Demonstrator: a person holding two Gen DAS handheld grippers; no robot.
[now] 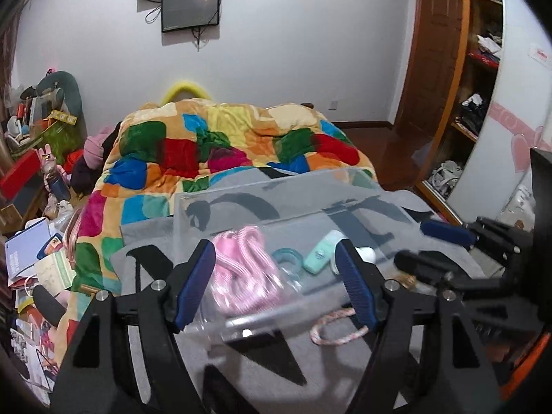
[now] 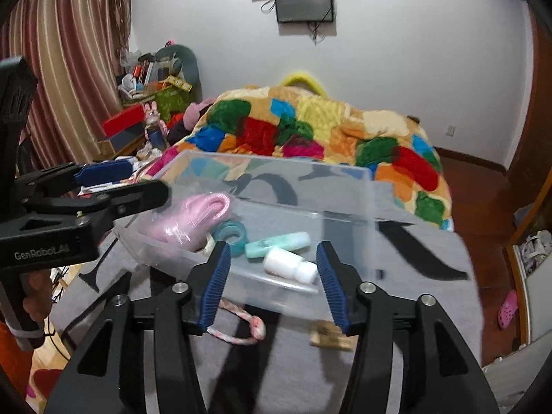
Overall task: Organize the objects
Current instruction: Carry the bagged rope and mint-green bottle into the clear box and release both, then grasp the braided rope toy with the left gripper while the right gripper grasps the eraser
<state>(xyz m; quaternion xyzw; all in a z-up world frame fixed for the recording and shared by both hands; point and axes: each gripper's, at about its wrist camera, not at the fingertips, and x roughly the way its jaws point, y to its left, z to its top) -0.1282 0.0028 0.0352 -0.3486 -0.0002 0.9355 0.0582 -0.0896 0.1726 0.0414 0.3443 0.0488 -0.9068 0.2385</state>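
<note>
Pink-and-white rope loop [image 2: 238,327] lies on the bed's grey blanket [image 2: 396,310] outside the bin's [image 2: 276,162] near wall, long axis crosswise, nearest your wide-open, empty right claw [image 2: 272,284]; left claw [image 1: 276,286] also open.

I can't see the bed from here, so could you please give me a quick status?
Left gripper open, right gripper open, both empty. Clear box holds pink cord, tape roll, tube, bottle. Rope loop lies outside.

A clear plastic box [image 2: 345,203] sat on the grey blanket [image 2: 293,372]. Inside lay a pink rope bundle [image 2: 193,217], a teal tape roll [image 2: 231,234], a mint tube [image 2: 276,244] and a white bottle [image 2: 289,265]. A pink braided loop [image 2: 241,327] lay just outside.
</note>
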